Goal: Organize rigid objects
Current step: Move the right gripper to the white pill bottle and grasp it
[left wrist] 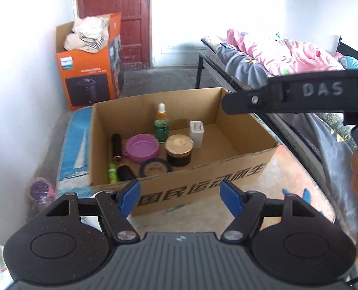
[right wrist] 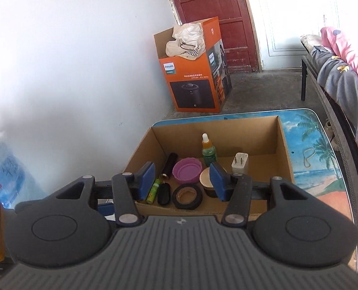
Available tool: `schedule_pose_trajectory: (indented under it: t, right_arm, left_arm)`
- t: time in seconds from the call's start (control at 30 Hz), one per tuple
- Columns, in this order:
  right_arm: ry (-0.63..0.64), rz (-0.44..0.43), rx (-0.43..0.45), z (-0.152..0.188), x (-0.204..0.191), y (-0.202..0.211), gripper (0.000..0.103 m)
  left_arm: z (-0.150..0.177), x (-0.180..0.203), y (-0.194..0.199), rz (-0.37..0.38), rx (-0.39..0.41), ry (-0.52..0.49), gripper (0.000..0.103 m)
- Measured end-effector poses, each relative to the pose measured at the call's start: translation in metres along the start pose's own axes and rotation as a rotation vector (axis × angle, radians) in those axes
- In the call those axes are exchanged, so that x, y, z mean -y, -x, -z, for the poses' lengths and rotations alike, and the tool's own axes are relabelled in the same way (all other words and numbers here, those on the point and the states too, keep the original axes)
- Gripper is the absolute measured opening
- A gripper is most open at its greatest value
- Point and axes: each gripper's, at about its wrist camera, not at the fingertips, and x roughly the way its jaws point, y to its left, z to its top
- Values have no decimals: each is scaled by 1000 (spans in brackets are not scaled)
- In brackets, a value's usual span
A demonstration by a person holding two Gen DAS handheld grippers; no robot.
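left gripper (left wrist: 180, 197) and right gripper (right wrist: 181, 181) jaws open, empty. cardboard box (left wrist: 204, 186) on worktop (right wrist: 323, 169) at 12 o'clock. inside: tape roll (right wrist: 188, 196) nearest, light, stiff, pinch rim; dropper bottle (right wrist: 208, 150) beyond, probably fragile, grip body.

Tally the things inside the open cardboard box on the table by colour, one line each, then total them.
Black: 3 – tube, tape roll, small oval case
Green: 2 – dropper bottle, small tube
Purple: 1 – lid
White: 1 – charger
Dark with gold lid: 1 – jar
Total: 8
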Motion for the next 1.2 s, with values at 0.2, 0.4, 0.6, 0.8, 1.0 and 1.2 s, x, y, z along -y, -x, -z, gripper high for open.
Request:
schedule_pose_trajectory:
  t: [0.2, 0.4, 0.6, 0.8, 1.0, 1.2]
  right_arm:
    - [88, 91, -51, 37, -34, -24, 50]
    - [119, 99, -84, 61, -56, -41, 50]
    - [36, -29, -132, 65, -57, -57, 50]
    - [-120, -208, -183, 63, -48, -74, 50]
    - [-224, -300, -227, 59, -45, -98, 50]
    - [-268, -325, -272, 57, -43, -127, 50]
  left_arm:
    - [39, -18, 20, -84, 8, -4, 74]
    - [71, -35, 0, -187, -51, -12, 74]
    - [89, -41, -18, -189, -43, -16, 74]
    - [85, -42, -31, -157, -6, -8, 74]
    - [76, -50, -47, -141, -11, 18, 74]
    - [68, -56, -60, -136, -32, 44, 73]
